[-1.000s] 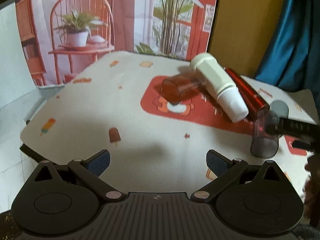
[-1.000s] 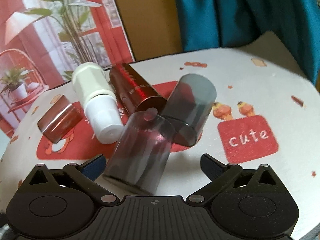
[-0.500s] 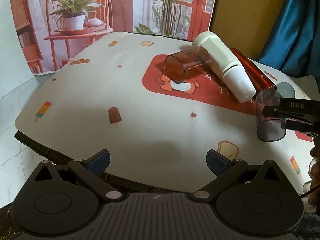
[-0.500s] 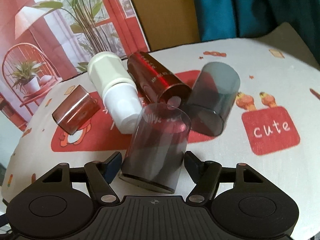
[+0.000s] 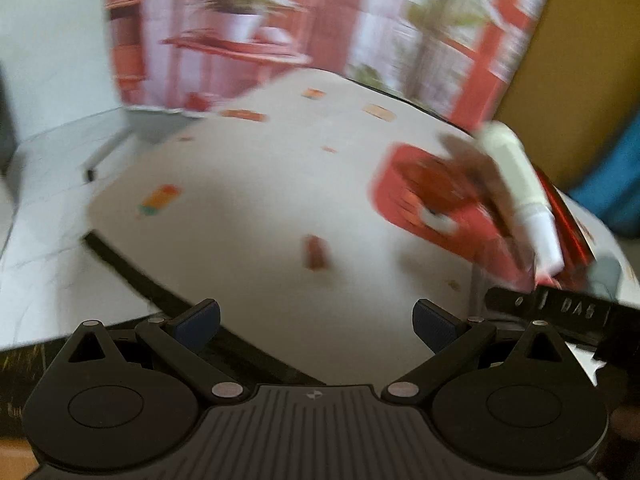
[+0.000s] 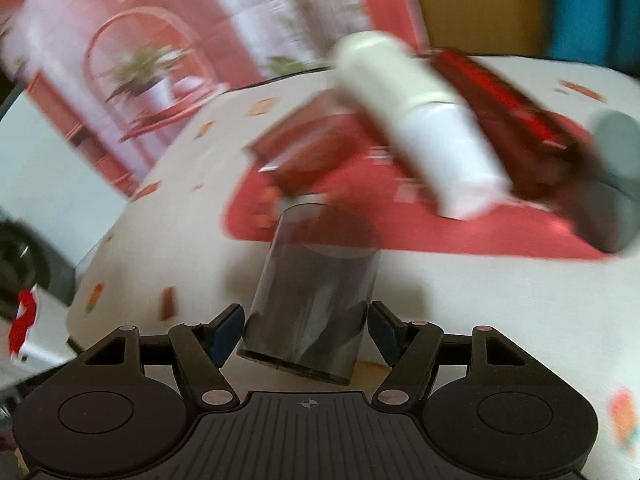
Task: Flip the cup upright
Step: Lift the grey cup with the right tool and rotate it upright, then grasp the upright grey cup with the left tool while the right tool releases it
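Near the red mat (image 6: 420,236), the right gripper (image 6: 305,330) clamps a smoky cup (image 6: 312,292). Rotate slowly, gripping firmly. The left gripper (image 5: 316,322) gapes wide, empty.

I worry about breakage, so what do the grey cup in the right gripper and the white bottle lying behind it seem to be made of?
The grey cup looks like smoky translucent plastic, perhaps glass: the tablecloth shows through its wall. The white bottle looks like opaque matte plastic, with no sharp glints. Motion blur leaves both open. The right gripper is clamped on the cup.
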{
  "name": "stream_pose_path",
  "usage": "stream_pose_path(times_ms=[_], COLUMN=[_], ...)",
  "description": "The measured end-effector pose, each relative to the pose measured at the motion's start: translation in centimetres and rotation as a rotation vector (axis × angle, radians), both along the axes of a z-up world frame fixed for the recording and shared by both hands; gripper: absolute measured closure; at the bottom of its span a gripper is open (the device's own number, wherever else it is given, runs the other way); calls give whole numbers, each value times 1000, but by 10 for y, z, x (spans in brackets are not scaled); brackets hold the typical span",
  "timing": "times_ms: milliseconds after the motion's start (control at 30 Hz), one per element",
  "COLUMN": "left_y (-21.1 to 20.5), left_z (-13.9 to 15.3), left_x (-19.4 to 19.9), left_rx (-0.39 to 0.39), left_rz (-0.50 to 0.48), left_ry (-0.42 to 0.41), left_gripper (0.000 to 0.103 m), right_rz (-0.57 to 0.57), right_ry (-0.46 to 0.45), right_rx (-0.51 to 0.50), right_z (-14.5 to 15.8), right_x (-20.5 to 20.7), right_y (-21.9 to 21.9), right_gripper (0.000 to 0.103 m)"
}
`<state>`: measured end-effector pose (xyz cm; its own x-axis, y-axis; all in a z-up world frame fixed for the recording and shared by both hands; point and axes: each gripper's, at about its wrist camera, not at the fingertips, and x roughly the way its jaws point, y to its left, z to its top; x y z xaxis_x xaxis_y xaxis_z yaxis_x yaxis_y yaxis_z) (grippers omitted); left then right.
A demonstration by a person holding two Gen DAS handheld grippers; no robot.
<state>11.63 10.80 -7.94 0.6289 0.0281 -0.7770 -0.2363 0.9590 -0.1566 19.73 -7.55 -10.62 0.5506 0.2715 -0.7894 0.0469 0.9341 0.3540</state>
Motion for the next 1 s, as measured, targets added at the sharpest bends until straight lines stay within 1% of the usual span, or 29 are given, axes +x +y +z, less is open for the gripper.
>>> stream_pose_path(times_ms=[67,167,267,400,433,500,567,633,667,700,800,867,1000], left_y=[17,39,46,47,48,44,39,32,30,26,18,9,-16], left_z=[3,8,11,11,11,10,9,9,9,10,11,13,13], left_x=[-1,-2,-2,3,1,2,3,5,5,7,11,17,37], left_rx=[-15,-18,-30,-51,-60,-68,-67,-74,-80,-88,-100,-106,-123], left_rz=[59,122,147,147,141,128,107,82,71,61,27,3,-66], left_ry=[-2,-6,-5,9,9,10,12,15,16,15,-8,-26,-34], left_gripper=[0,0,0,0,0,0,0,0,0,0,0,0,2], right_rz=[57,98,138,217,228,241,239,235,226,207,158,116,9], right_ry=[2,7,11,29,35,28,-7,-31,-41,-59,-103,-109,-170], right_rx=[10,26,41,71,83,88,51,14,-1,-17,-66,-85,-82], right_z=[2,5,6,8,9,12,18,25,26,31,38,37,33], right_x=[11,22,29,24,22,16,8,-1,-4,-11,-31,-40,-70], right_y=[22,45,57,64,62,58,51,43,37,30,7,-10,-51], right_gripper=[38,38,38,36,34,17,10,8,3,0,0,0,0])
